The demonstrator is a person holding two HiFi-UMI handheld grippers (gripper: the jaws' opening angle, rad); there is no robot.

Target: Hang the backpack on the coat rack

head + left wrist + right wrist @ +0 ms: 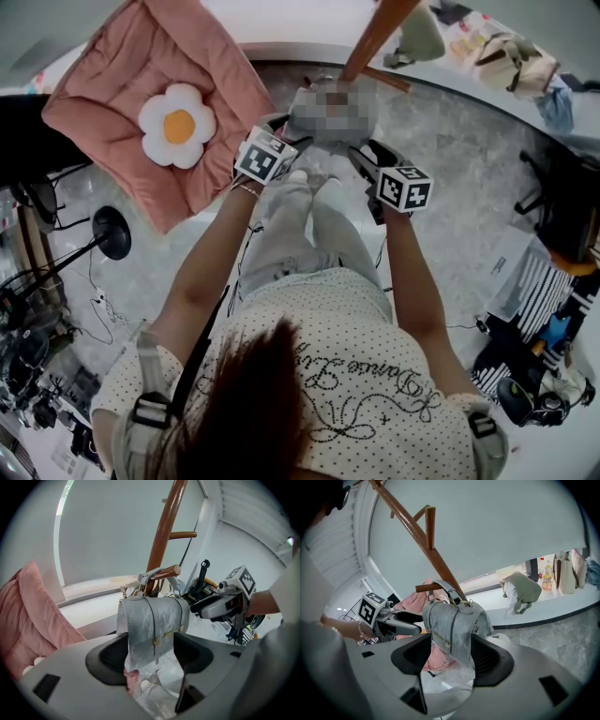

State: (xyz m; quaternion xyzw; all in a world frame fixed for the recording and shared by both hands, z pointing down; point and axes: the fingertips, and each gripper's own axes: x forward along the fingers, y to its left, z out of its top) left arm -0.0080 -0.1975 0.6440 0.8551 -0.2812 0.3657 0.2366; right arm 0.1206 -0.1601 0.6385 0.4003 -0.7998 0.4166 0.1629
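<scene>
1. Backpack: I see the grey backpack hanging from the rack. Its strap is looped over a short wooden peg that sticks out from the leaning brown pole. The body hangs free below the peg, flap side towards the left gripper view.

2. Left gripper: the jaws are spread wide. The lower half of the backpack shows in the gap between them, and I see no pad pressing on it.

3. Right gripper: the jaws are also spread wide. The backpack shows in the gap from its other side. I see no pinch here either.

4. Layout: in the head view the two grippers flank the backpack, left and right, both aimed at it and angled downward. A pink cushion lies to the left of the rack. A green bag sits on the white ledge behind, well apart from the rack.
</scene>
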